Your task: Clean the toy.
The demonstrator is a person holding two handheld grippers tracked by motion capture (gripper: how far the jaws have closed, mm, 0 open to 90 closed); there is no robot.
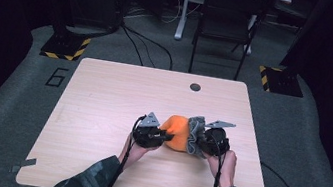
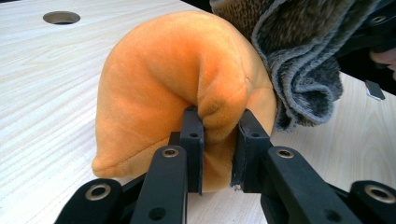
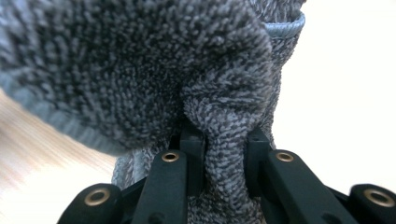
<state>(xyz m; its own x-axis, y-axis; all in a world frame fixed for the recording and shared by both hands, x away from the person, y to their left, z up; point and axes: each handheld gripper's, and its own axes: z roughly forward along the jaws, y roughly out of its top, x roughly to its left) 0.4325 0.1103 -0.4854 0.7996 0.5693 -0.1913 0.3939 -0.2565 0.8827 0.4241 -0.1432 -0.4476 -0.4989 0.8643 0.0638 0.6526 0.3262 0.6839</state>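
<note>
Centre of the high view: on the table (image 1: 100,113) an orange plush (image 1: 176,131) is pinched by the left gripper (image 1: 166,136); a grey towel (image 1: 194,134) is clamped by the right gripper (image 1: 200,144). Both judged soft, light, best gripped at bunched folds.

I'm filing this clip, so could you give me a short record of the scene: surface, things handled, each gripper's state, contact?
surface: light wooden table with a round hole
things: orange plush; grey towel
left gripper: shut on a fold of the orange plush
right gripper: shut on a bunched fold of the grey towel
contact: towel lies against the plush's side; plush rests on the table
</note>
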